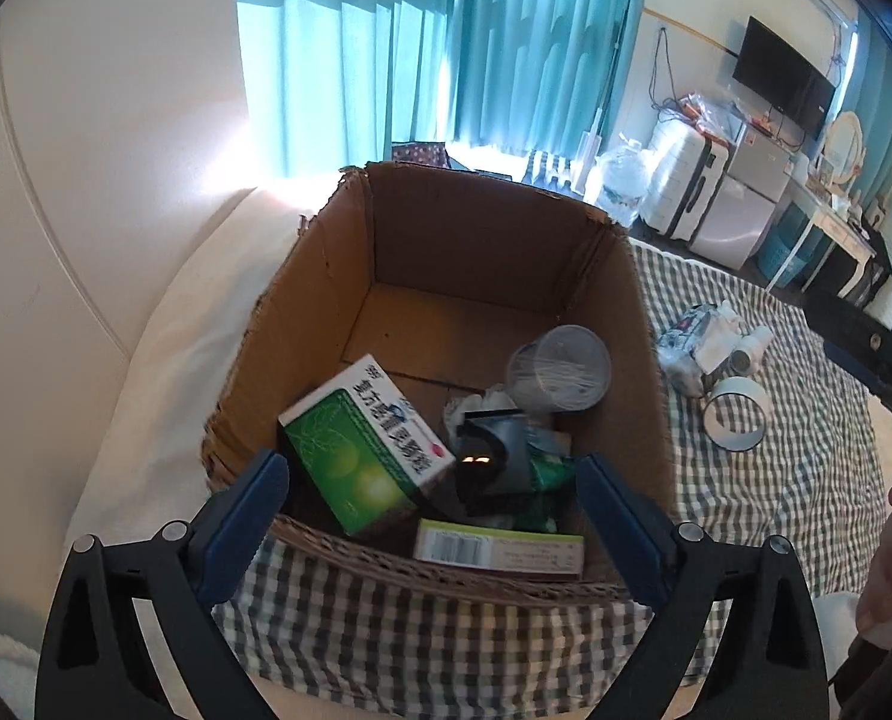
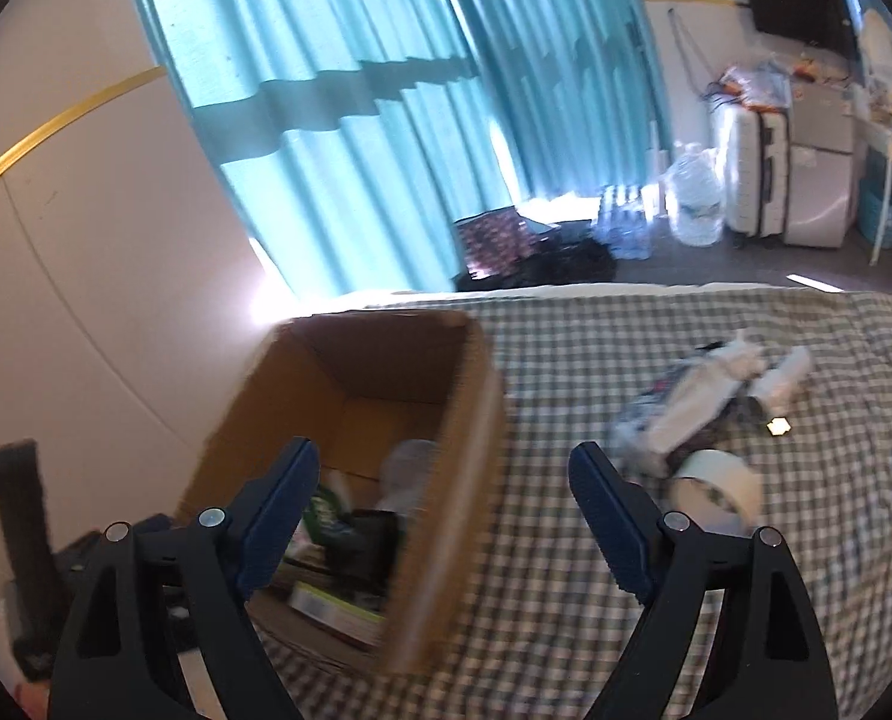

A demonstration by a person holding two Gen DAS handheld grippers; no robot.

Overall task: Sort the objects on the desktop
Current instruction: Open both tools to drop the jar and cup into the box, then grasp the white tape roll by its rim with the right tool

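An open cardboard box stands on a checked bedspread. Inside lie a green and white medicine box, a clear plastic cup, a black packet and a flat barcode box. My left gripper is open and empty over the box's near edge. My right gripper is open and empty, above the box's right wall. To the right on the bedspread lie a white tape roll, white bottles and a patterned pouch; the tape roll and bottles show blurred in the right wrist view.
A white padded headboard and pillow lie left of the box. Teal curtains, a suitcase, a water jug and a wall TV stand beyond the bed. A hand shows at the right edge.
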